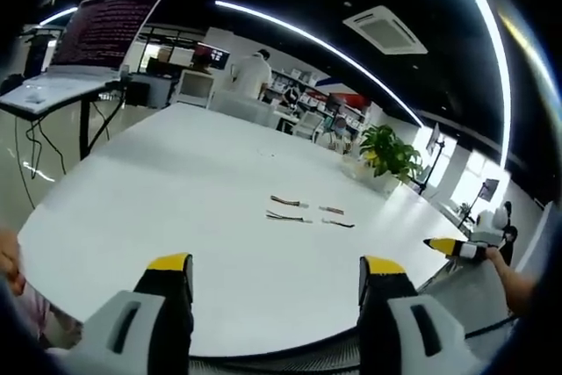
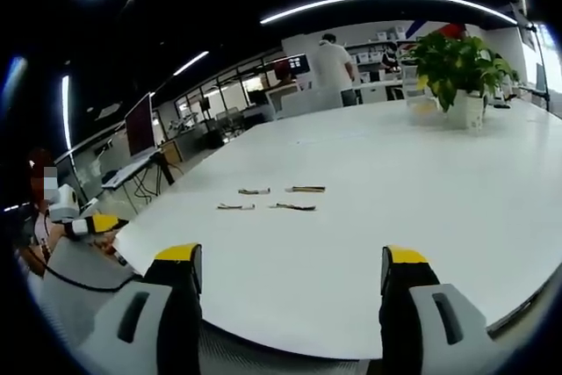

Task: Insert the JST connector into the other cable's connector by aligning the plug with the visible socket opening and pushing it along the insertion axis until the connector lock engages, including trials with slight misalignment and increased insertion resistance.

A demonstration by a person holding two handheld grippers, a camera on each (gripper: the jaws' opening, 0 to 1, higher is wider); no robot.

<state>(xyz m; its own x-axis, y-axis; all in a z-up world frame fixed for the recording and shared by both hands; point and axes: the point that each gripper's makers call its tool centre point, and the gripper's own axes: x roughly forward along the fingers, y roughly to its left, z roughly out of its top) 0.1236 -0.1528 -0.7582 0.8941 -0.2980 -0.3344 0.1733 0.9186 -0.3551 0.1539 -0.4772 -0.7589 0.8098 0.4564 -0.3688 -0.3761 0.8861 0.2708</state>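
Both of your grippers hang back at the near edge of the white bench (image 1: pixel 176 191), and neither one holds anything. Your left gripper (image 1: pixel 274 280) has its yellow-tipped jaws spread wide, with bare bench showing between them. Your right gripper (image 2: pixel 291 270) is spread the same way and is just as empty. In the left gripper view, the yellow tip of the right gripper pokes in from the right edge, off the bench side, with your hand behind it.

The task's pieces lie well ahead of you, out toward the middle of the bench: four short cable pieces (image 1: pixel 307 211) set in two loose rows, near each other but apart. In the right gripper view, the same cable pieces (image 2: pixel 270 198) sit slightly left of the line between the jaws. They are too small here to tell which end is the plug and which the socket, or which way any opening faces.

The wide jaws and the stand-off suit a start: nothing is picked up yet, so the whole job lies ahead. You'll likely want one cable in each gripper, pinched close behind its connector so the housing stays stiff under push.

Farther off, a potted plant (image 2: pixel 457 72) stands on the bench, a laptop (image 1: pixel 83 50) sits on a side stand, and a person in white (image 2: pixel 332 66) works at the shelves.
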